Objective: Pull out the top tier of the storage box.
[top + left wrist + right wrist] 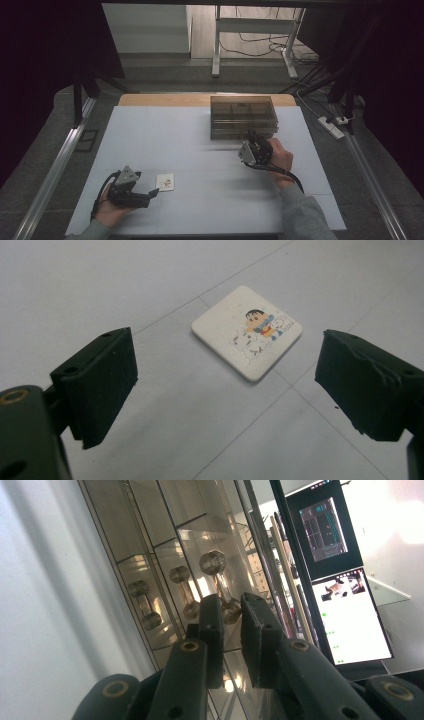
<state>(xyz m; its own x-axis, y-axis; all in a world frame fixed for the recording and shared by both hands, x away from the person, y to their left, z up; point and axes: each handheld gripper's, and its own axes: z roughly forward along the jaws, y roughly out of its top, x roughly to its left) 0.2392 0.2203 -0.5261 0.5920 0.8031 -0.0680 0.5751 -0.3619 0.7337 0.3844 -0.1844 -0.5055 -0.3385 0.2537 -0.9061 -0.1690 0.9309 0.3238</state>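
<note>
A smoky see-through drawer box (243,116) stands at the back of the white table (200,150). My right gripper (253,136) is at its front face, held by a hand in a grey sleeve. In the right gripper view its jaws (230,605) stand almost together, shut on the nearest of three metal drawer knobs (214,562). A white square tile with a cartoon picture (165,181) lies flat near the front left. My left gripper (151,193) rests just left of it, open, and the tile (247,331) lies beyond the wide jaws (225,385), untouched.
A wooden strip (150,99) edges the table's back. Metal rails (55,170) run along both sides. On the floor lie a power strip (331,126) and cables, with a desk frame (216,45) behind. Lit screens (345,605) show past the box.
</note>
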